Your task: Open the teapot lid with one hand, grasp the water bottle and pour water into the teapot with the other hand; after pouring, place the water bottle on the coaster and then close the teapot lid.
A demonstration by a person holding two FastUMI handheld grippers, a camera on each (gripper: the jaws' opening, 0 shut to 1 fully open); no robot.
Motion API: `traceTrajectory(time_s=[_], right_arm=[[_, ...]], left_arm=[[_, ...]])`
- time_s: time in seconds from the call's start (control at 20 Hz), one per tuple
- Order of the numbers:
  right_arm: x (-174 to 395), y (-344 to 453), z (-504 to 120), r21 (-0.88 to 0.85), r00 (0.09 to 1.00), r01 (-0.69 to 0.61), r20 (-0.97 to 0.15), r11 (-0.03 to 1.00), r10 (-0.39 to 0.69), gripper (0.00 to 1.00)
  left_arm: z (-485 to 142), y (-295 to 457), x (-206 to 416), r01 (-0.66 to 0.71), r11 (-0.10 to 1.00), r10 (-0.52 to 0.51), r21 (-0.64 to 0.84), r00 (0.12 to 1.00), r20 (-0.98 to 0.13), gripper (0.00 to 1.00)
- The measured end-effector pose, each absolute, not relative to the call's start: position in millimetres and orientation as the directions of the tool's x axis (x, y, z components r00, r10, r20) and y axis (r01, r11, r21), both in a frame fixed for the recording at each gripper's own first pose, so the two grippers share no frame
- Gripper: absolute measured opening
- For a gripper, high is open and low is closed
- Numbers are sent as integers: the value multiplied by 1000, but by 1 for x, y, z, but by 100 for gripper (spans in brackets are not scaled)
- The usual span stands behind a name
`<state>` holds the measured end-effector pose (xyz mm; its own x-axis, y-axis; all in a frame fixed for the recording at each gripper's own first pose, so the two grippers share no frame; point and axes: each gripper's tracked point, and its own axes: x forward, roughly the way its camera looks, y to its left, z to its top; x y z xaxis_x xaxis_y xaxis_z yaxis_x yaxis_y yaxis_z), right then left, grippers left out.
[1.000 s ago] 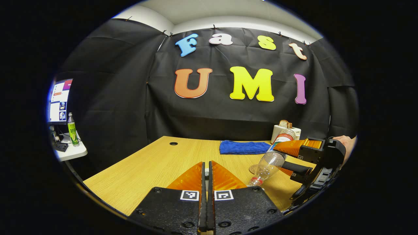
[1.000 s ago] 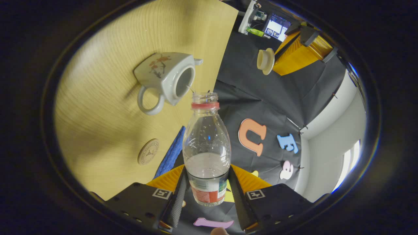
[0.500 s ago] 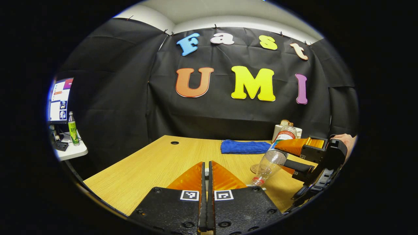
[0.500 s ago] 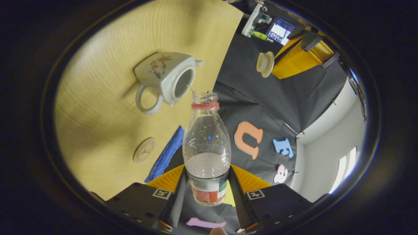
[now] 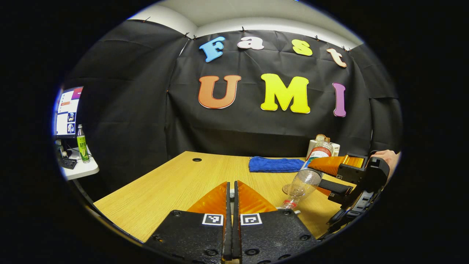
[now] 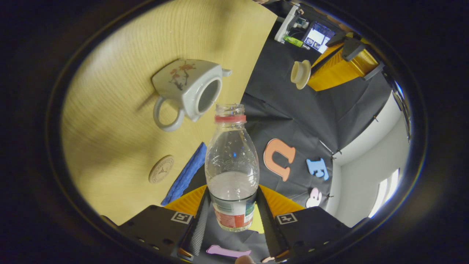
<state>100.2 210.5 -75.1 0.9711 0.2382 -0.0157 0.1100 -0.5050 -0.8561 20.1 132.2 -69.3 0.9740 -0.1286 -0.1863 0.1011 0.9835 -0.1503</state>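
Right gripper point(image 6: 231, 216) jaws pinch the clear ribbed plastic water bottle point(image 6: 231, 165), tilted mouth-down toward the open white ceramic teapot point(image 6: 190, 91) at 11 o'clock. Left gripper point(image 6: 311, 71) jaws pressed on the round lid point(image 6: 300, 74). Round coaster point(image 6: 161, 169) lies on the woodgrain table point(image 6: 121, 55).

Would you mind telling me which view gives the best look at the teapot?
The right gripper view: the teapot appears whole there, with opening, handle and spout. In the left gripper view I can make out just a sliver of white by the bottle's mouth.
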Motion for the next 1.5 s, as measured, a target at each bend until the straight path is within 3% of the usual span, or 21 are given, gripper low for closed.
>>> traceTrajectory(time_s=[0.4, 0.7, 1.05, 1.25, 1.5], right_arm=[[100, 212, -75, -866, 971, 109, -12, -488, 239, 68], [101, 202, -90, -929, 977, 7, -72, -369, 199, 70], [91, 198, -86, -988, 974, -150, -154, -34, 164, 69], [85, 193, -87, -921, 960, -270, -235, 281, 152, 70], [85, 188, -61, -660, 946, -321, -264, 679, 190, 70]], left_arm=[[-69, 136, 19, 93, 983, -122, -156, 975, -184, 3], [-68, 143, 19, 83, 982, -113, -167, 977, -179, 3], [-62, 145, 17, 76, 983, -104, -165, 980, -168, 3], [-60, 136, 17, 94, 983, -120, -156, 979, -164, 3], [-54, 119, 16, 124, 978, -149, -167, 978, -149, 3]])
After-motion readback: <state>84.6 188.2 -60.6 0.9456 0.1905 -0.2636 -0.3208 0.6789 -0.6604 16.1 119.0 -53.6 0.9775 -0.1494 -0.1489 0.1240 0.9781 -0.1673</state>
